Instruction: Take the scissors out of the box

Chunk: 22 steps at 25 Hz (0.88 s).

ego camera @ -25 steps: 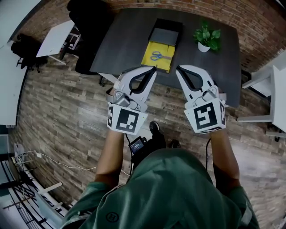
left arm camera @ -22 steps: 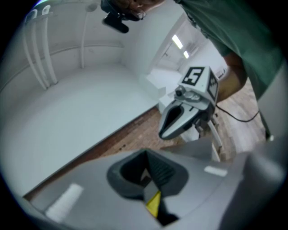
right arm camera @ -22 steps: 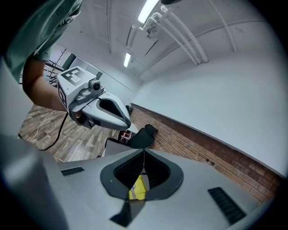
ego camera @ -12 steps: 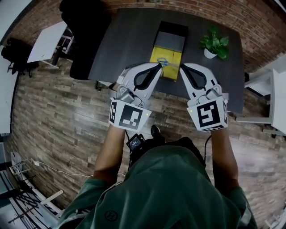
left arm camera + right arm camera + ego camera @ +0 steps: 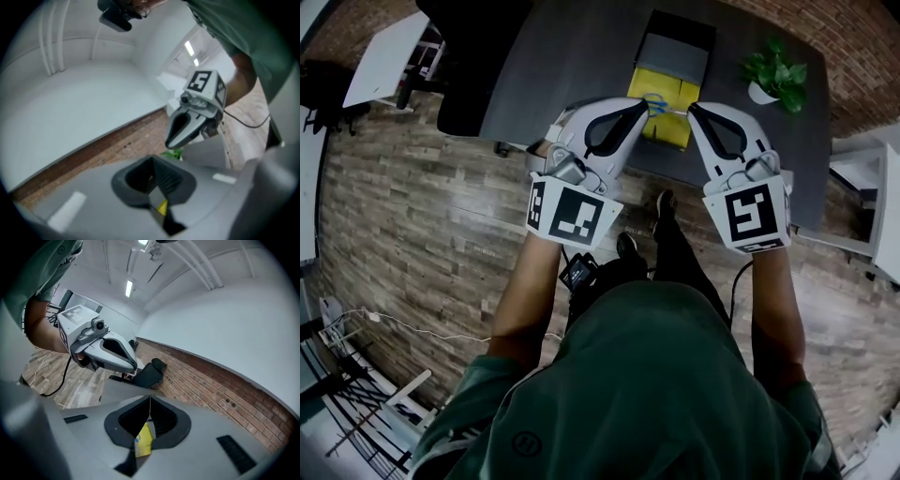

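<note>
An open box [image 5: 673, 120] with a yellow inside and a grey lid part [image 5: 677, 58] lies on the dark table [image 5: 553, 56]. Scissors [image 5: 655, 97] with blue handles lie in it, partly hidden behind my left gripper's tip. My left gripper [image 5: 643, 105] is shut and empty, its tip over the box's near left edge. Just off the box's near right edge is my right gripper [image 5: 693, 110], also shut and empty. In the left gripper view a sliver of the yellow box [image 5: 162, 206] shows through my jaws; the right gripper view shows the yellow box [image 5: 144, 440] the same way.
A potted plant [image 5: 776, 80] stands on the table right of the box. A black chair [image 5: 469, 56] is at the table's left end, with a white desk [image 5: 384, 70] beyond it. White furniture [image 5: 872, 197] stands at the right. Wood floor lies below.
Both grippers have moved forward and a little down toward the box; their tips now reach its near edge. The table and box sit closer in the head view. Both jaws stayed shut.
</note>
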Tool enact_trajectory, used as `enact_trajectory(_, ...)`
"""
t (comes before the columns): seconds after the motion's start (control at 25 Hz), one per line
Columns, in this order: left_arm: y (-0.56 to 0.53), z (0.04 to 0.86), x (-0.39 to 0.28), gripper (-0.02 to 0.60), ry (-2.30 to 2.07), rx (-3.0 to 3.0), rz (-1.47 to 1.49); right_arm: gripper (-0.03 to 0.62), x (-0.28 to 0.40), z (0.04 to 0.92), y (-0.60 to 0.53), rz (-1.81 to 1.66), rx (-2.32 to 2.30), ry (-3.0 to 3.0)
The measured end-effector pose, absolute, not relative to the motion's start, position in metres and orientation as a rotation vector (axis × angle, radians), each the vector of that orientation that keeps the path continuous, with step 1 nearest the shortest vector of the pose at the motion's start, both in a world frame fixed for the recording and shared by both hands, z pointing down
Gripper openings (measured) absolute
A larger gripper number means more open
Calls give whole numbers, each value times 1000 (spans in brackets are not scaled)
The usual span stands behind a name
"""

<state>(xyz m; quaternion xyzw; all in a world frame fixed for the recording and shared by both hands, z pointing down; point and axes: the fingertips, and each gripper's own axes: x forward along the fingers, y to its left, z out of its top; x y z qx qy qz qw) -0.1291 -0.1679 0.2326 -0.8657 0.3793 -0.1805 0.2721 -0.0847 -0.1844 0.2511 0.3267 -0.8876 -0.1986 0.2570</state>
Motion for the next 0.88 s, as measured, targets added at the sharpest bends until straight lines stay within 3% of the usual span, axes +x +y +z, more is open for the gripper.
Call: enact_trajectory(0.88, -260, 303, -166, -2, 1193, -2408, -609, 8, -116, 347, -282, -366, 646, -2418)
